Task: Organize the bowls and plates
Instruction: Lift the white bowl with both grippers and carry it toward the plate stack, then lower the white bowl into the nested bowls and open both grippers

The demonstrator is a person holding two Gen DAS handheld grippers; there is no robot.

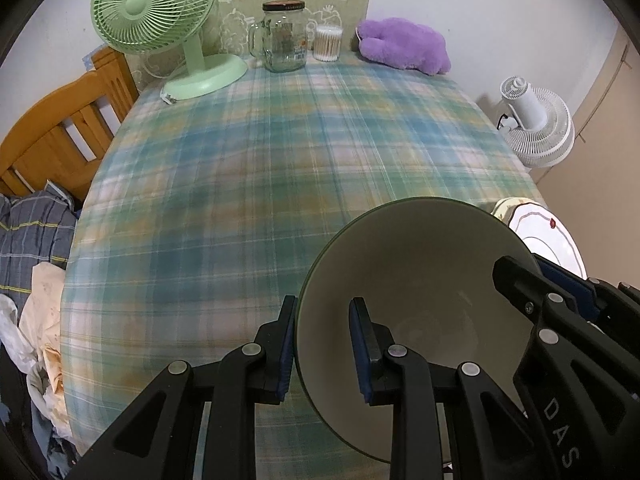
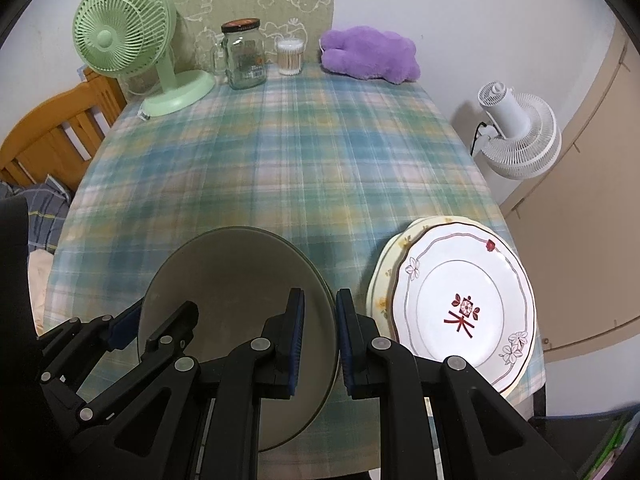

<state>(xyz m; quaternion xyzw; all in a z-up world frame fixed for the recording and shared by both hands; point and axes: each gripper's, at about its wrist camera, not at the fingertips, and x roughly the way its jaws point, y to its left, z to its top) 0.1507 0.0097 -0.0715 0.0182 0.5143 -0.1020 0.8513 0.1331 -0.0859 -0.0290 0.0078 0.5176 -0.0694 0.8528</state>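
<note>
Plaid cloth covers the counter (image 2: 280,152). Both hand-held grippers pinch one bowl (image 1: 420,304), cream inside with a dark green rim, tilted above the near edge: left hand-held gripper (image 1: 324,352) clamps its left rim, right hand-held gripper (image 2: 320,344) its right rim. Beside it lie stacked floral plates (image 2: 460,308), white with red motifs.

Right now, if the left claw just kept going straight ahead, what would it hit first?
Leaving aside the bowl whose rim the left claw straddles, the way looks free over the plaid tablecloth; the glass jar at the far edge seems first, though depth is unclear.
</note>
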